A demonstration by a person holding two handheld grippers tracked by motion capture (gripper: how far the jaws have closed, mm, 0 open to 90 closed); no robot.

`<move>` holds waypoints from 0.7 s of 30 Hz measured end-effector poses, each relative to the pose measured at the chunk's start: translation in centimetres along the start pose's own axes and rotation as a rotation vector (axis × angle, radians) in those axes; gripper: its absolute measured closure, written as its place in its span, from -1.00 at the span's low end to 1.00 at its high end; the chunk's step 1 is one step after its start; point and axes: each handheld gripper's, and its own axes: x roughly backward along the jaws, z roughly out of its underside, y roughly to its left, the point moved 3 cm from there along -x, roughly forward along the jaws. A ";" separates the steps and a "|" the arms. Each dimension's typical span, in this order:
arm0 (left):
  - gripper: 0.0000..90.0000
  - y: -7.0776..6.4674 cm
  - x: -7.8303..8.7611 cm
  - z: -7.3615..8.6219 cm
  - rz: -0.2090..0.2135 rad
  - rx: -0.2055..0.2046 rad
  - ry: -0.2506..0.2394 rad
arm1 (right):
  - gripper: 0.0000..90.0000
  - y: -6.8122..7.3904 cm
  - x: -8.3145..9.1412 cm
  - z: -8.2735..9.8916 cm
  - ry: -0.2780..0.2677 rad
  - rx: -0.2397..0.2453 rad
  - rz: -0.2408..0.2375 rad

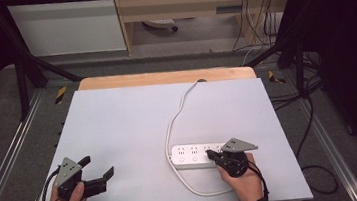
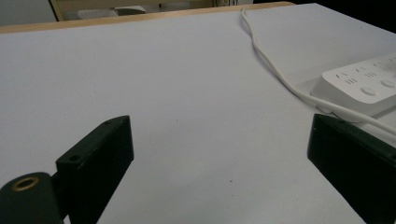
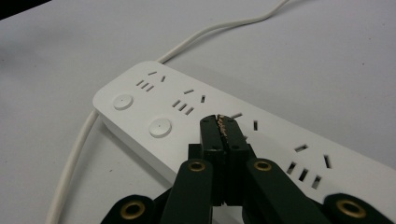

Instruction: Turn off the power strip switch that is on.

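Right hand-held gripper poking at the power strip

Jaws clenched with nothing in them, tips over the strip's top near a round button; strip lies on the counter, front right; left hand-held gripper released, idle; next move probably presses that switch, needs careful aim.

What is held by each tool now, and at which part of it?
Nothing is held. The right tool is shut with nothing between its jaws, tips over the power strip. The left tool is open over the table.
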 end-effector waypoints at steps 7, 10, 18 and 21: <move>-0.84 0.0 0.0 0.0 -0.001 -0.002 0.000 | 1.00 0.1 -0.1 0.1 0.009 0.003 -0.005; -0.84 0.0 0.0 0.0 -0.001 -0.003 -0.001 | 1.00 0.1 -0.2 0.2 0.010 0.005 -0.004; -0.84 0.0 0.0 0.0 -0.001 -0.002 0.000 | 1.00 0.1 -0.2 0.2 0.009 0.008 -0.002; -0.84 0.0 0.0 0.0 -0.002 -0.004 0.000 | 1.00 0.1 -0.3 0.2 0.013 0.004 -0.004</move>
